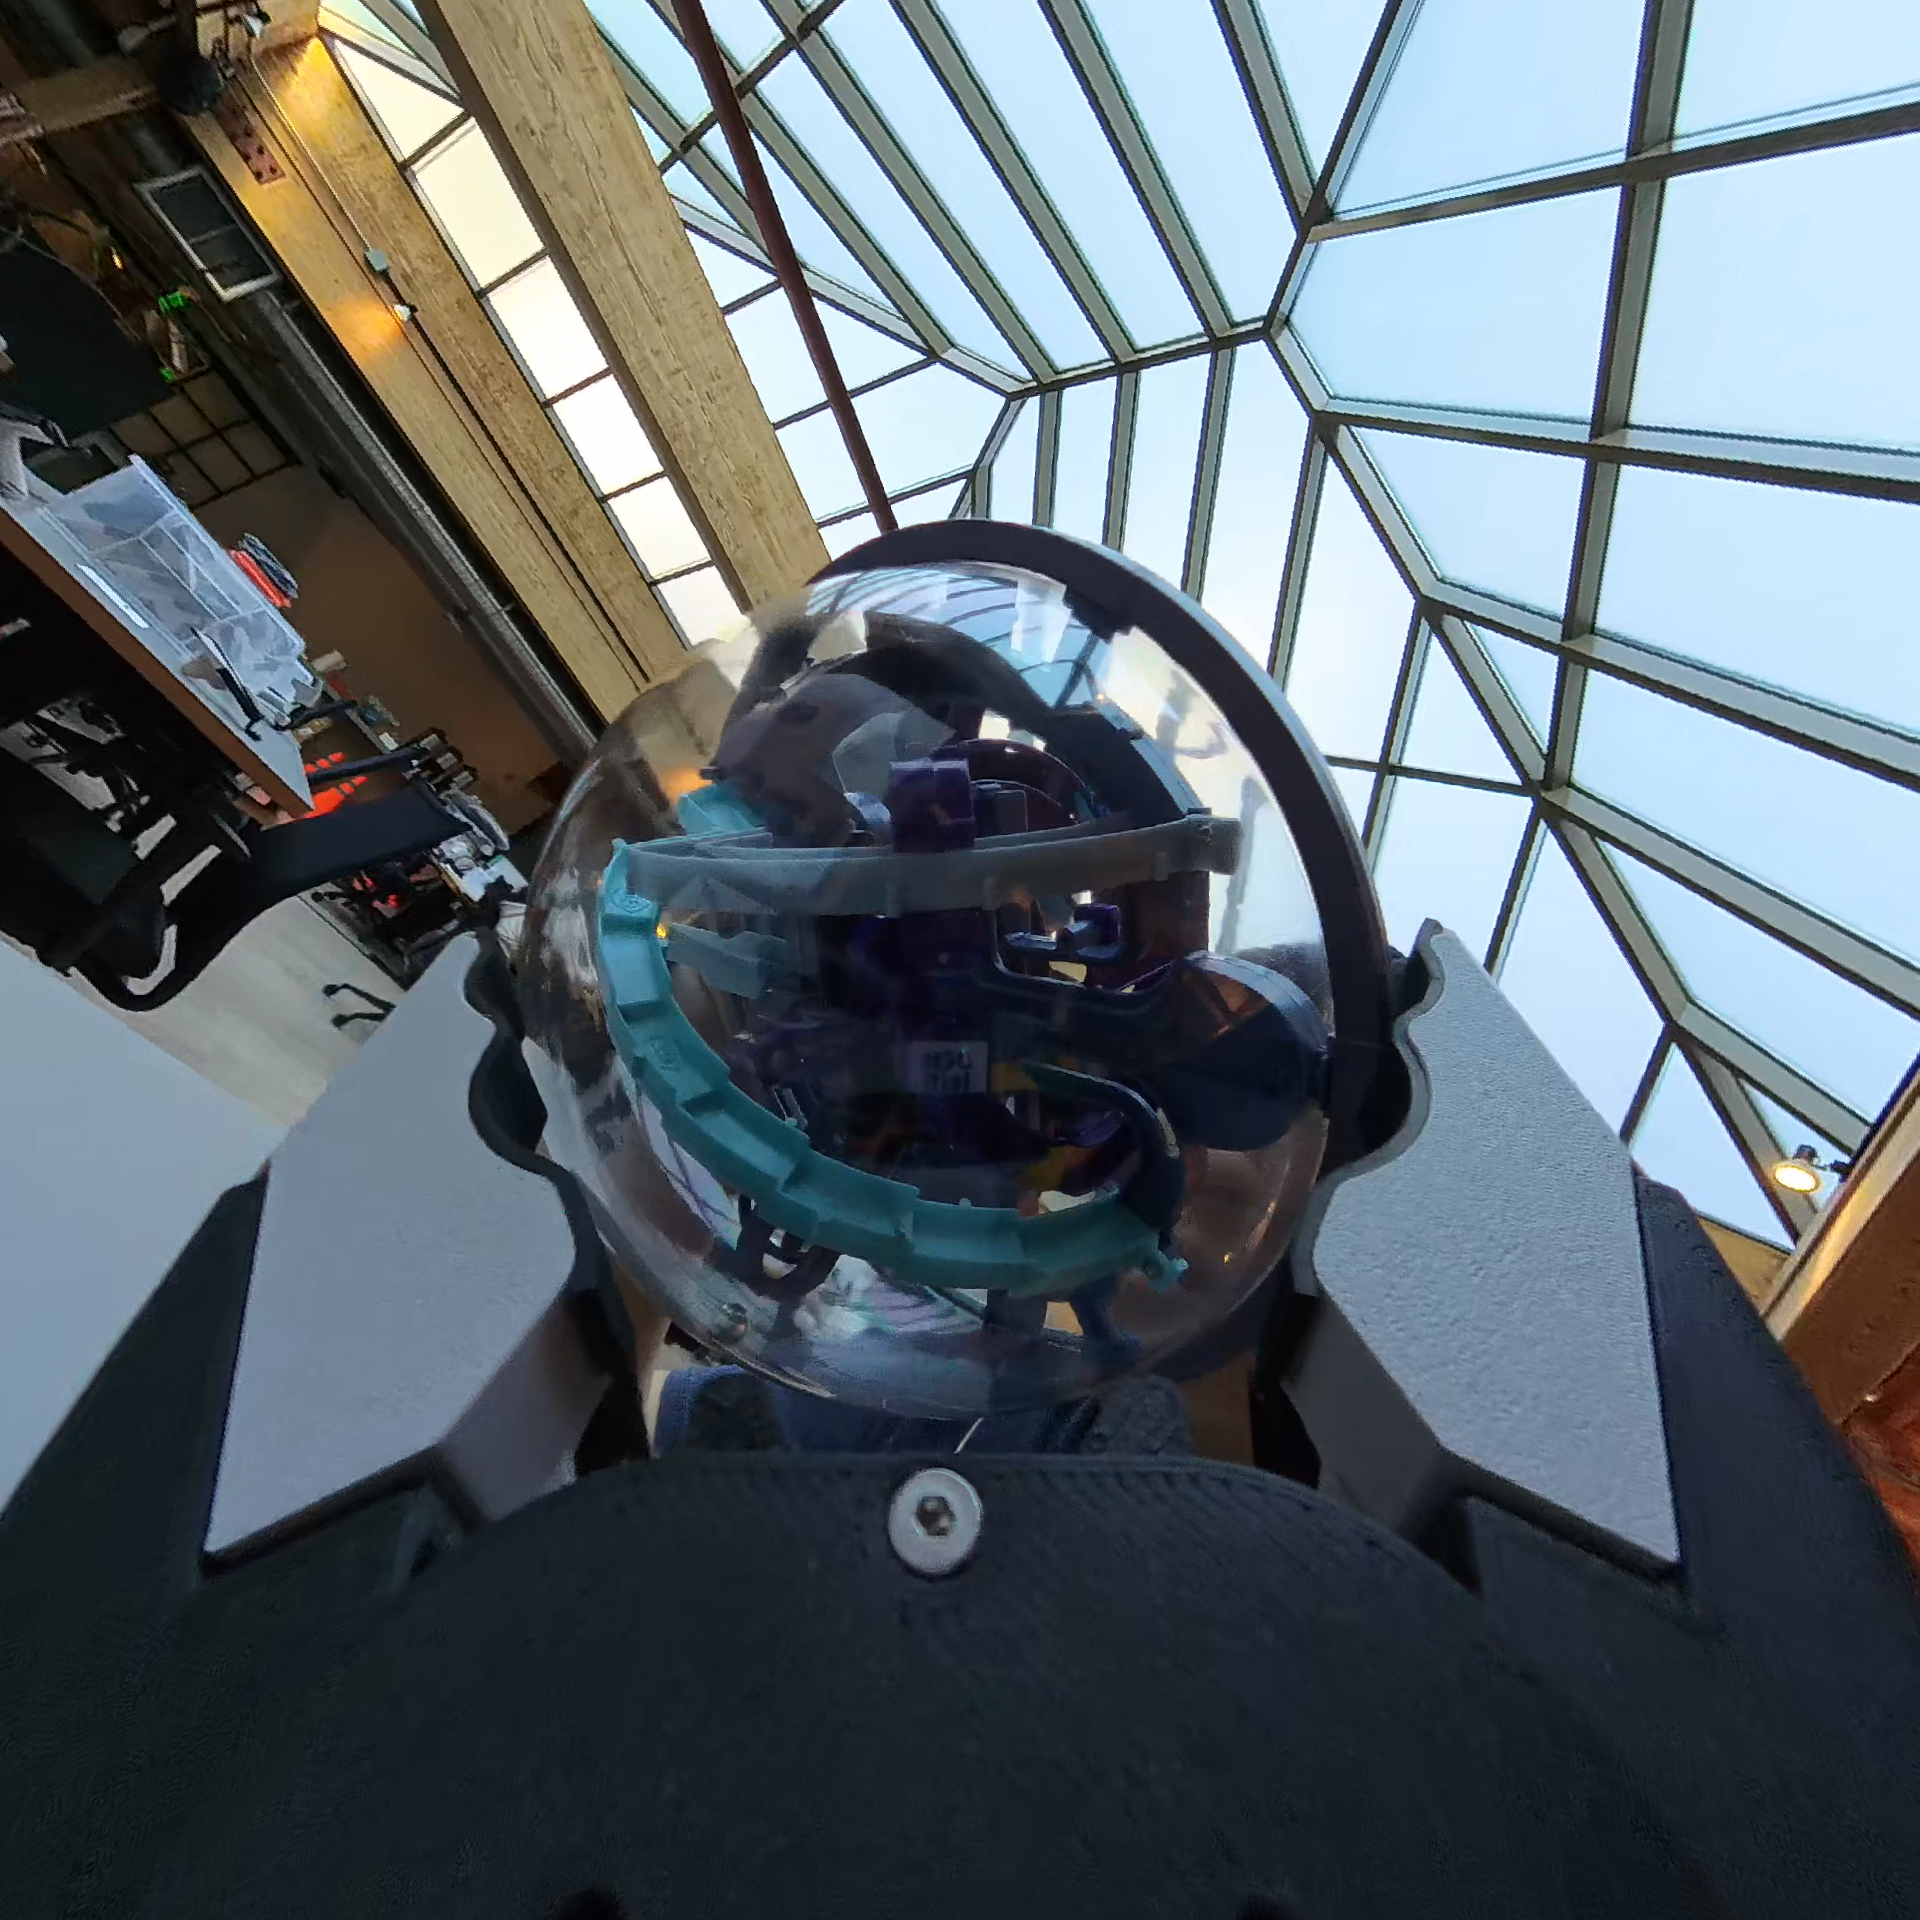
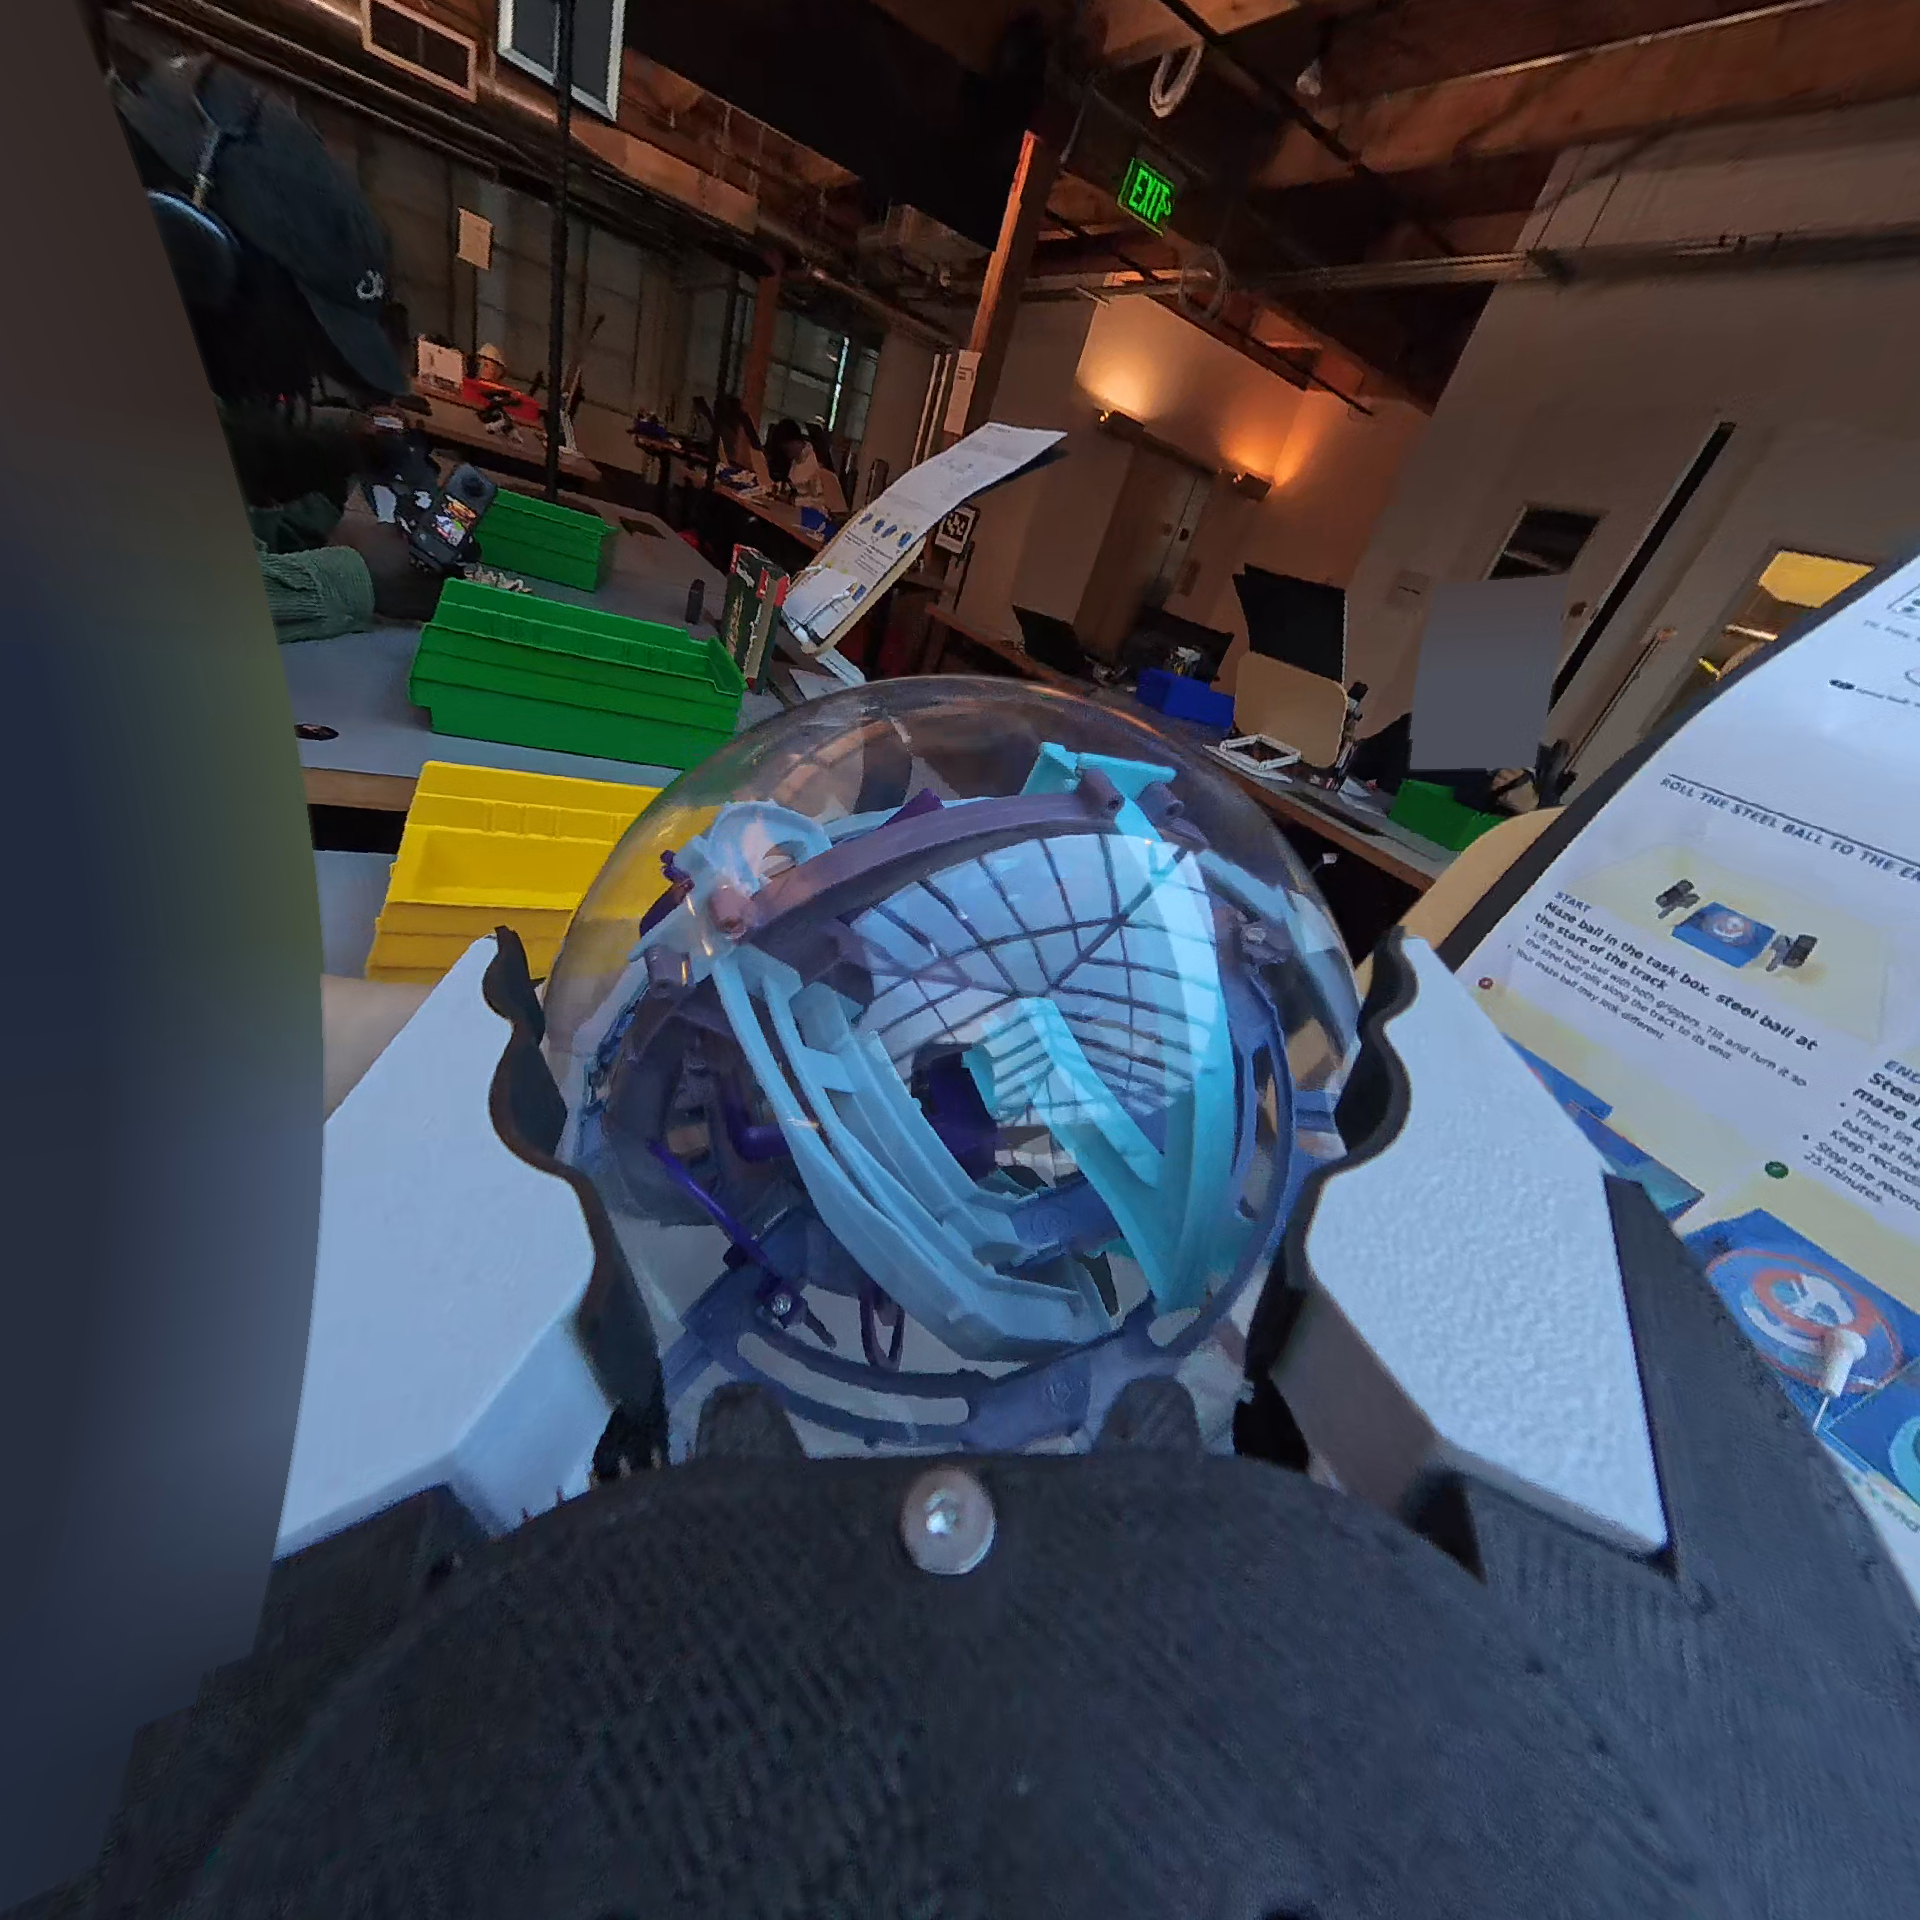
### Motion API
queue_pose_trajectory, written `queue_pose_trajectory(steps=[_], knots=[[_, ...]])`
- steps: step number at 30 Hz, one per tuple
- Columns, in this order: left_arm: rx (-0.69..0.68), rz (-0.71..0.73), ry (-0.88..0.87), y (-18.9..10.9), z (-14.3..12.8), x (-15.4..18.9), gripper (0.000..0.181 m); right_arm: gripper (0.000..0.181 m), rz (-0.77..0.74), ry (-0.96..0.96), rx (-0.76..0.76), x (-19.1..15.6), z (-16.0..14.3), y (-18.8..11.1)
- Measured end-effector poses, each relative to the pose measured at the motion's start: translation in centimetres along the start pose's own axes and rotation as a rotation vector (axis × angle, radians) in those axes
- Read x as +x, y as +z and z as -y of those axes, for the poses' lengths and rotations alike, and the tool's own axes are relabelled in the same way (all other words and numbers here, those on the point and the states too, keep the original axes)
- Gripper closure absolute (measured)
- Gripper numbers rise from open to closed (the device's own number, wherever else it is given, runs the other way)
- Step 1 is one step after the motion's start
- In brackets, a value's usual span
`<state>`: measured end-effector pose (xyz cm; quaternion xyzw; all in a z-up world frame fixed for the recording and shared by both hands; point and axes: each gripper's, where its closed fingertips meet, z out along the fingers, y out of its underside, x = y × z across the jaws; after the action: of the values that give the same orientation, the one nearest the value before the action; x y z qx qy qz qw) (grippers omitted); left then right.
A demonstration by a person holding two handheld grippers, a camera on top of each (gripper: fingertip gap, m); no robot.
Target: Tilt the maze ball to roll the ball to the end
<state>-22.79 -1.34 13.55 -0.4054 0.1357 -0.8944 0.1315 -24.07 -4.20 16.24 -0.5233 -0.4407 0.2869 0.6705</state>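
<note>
The maze ball (image 1: pixel 914 1049) is a clear plastic sphere with teal, grey and purple tracks inside and a dark ring around it. My left gripper (image 1: pixel 951 966) is shut on it, one white finger (image 1: pixel 416 1195) on each side, and points steeply up at the glass roof. A small steel ball (image 1: pixel 736 1322) sits low at the sphere's left, near the shell. In the right wrist view the same maze ball (image 2: pixel 935 1039) fills the centre. My right gripper (image 2: pixel 940 956) is shut on it too, with its fingers (image 2: pixel 1475 1195) pressed against both sides.
Green bins (image 2: pixel 571 675) and yellow bins (image 2: pixel 499 862) stand on grey tables behind the sphere. A printed instruction sheet (image 2: pixel 1714 987) leans at the right. A person's green sleeve (image 2: pixel 312 592) rests on the table at left. Overhead are the skylight frame (image 1: pixel 1351 312) and wooden beams.
</note>
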Motion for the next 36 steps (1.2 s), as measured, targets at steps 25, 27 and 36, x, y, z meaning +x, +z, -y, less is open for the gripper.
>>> queue_pose_trajectory(steps=[25, 27, 36], knots=[[0.295, 0.187, -0.059, 0.0, -0.5, -4.1, 0.021, 0.026, 0.252, 0.270, -0.053, 1.3, -3.2, -2.5], [0.308, 0.165, -0.003, -0.3, 0.2, -3.7, 0.021, 0.025, 0.217, 0.166, -0.081, 0.8, -3.4, -2.0], [0.213, 0.111, 0.433, 0.7, 0.5, 0.9, 0.021, 0.032, 0.064, -0.129, 0.067, 1.7, 0.3, -3.3]])
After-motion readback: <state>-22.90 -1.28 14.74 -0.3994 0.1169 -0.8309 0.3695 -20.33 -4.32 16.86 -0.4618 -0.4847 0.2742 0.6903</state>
